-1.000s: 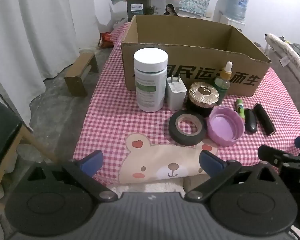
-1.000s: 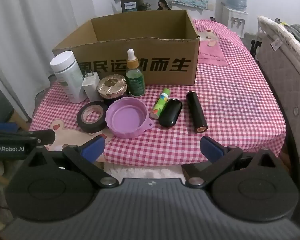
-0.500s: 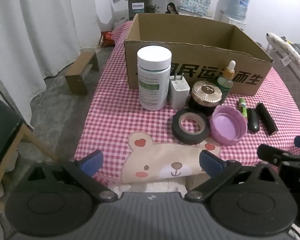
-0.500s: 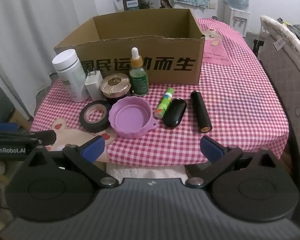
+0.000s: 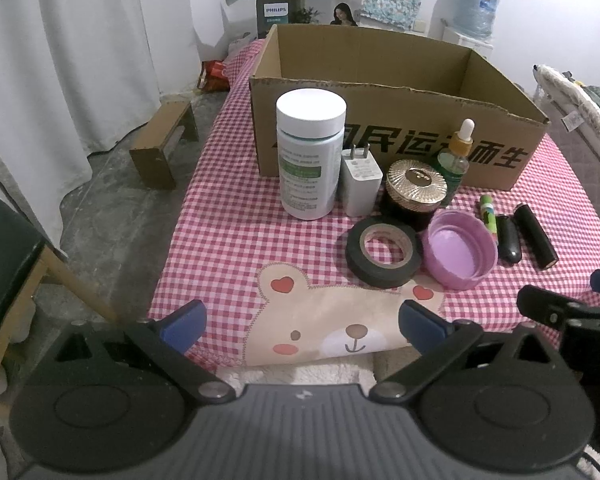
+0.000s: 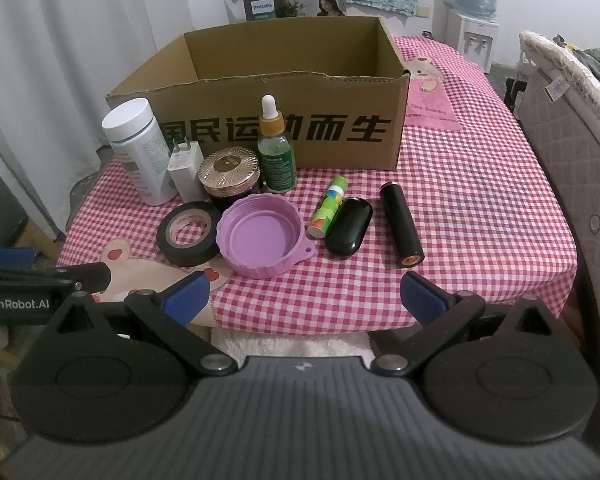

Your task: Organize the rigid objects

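An open cardboard box [image 5: 400, 136] [image 6: 300, 128] stands on a pink checked table. In front of it are a white bottle [image 5: 310, 160] [image 6: 138, 152], a white charger [image 5: 360, 184] [image 6: 186, 170], a gold-lidded jar [image 5: 416, 192] [image 6: 229, 176], a green dropper bottle [image 5: 456, 160] [image 6: 275, 156], black tape [image 5: 382, 256] [image 6: 190, 236], a purple lid [image 5: 460, 252] [image 6: 262, 240], a green tube [image 6: 328, 206], a black oval case [image 6: 349, 226] and a black cylinder [image 6: 402, 224]. My left gripper [image 5: 302, 326] and right gripper [image 6: 304, 298] are both open and empty at the table's near edge.
White curtains hang at left. A small wooden stool [image 5: 162, 140] and a dark chair [image 5: 4, 256] stand on the floor at left. A padded bed edge [image 6: 572, 128] runs along the right. A water dispenser [image 6: 474, 12] stands at the back.
Both grippers have moved forward toward the table, so the objects look larger and nearer. Both stay open and nothing on the table has moved.
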The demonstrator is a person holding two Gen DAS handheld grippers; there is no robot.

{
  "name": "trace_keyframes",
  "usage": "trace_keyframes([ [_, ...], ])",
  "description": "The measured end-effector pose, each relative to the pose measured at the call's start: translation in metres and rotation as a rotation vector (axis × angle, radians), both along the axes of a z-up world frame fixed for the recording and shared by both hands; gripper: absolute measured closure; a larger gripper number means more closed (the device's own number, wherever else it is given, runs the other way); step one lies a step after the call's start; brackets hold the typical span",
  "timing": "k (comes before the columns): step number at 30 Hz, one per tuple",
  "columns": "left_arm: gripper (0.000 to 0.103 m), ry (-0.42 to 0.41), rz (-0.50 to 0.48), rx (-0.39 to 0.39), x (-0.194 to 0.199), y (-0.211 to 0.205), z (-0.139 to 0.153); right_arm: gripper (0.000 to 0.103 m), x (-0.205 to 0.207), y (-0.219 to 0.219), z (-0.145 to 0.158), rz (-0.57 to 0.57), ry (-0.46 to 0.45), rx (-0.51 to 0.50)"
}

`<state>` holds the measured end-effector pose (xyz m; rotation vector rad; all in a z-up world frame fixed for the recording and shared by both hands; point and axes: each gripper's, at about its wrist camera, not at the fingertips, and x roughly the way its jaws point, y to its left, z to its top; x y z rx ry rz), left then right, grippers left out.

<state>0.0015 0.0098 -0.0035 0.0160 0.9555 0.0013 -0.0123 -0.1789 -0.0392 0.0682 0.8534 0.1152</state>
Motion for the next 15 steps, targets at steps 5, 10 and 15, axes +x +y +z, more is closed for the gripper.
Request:
trace_keyframes([
  [5,0.0,0.002,0.001,0.0,0.0009,0.0004,-0.0009,0.001,0.0008,-0.0001,0.0002,0.0,0.002,0.001],
  [10,0.0,0.003,0.001,0.0,0.0009,0.0007,-0.001,0.001,0.0017,0.0008,0.0001,0.0,0.005,0.001],
  [15,0.0,0.003,0.0,0.001,0.0005,0.0013,-0.0012,0.001,0.0015,0.001,-0.0001,0.0,0.004,0.002],
])
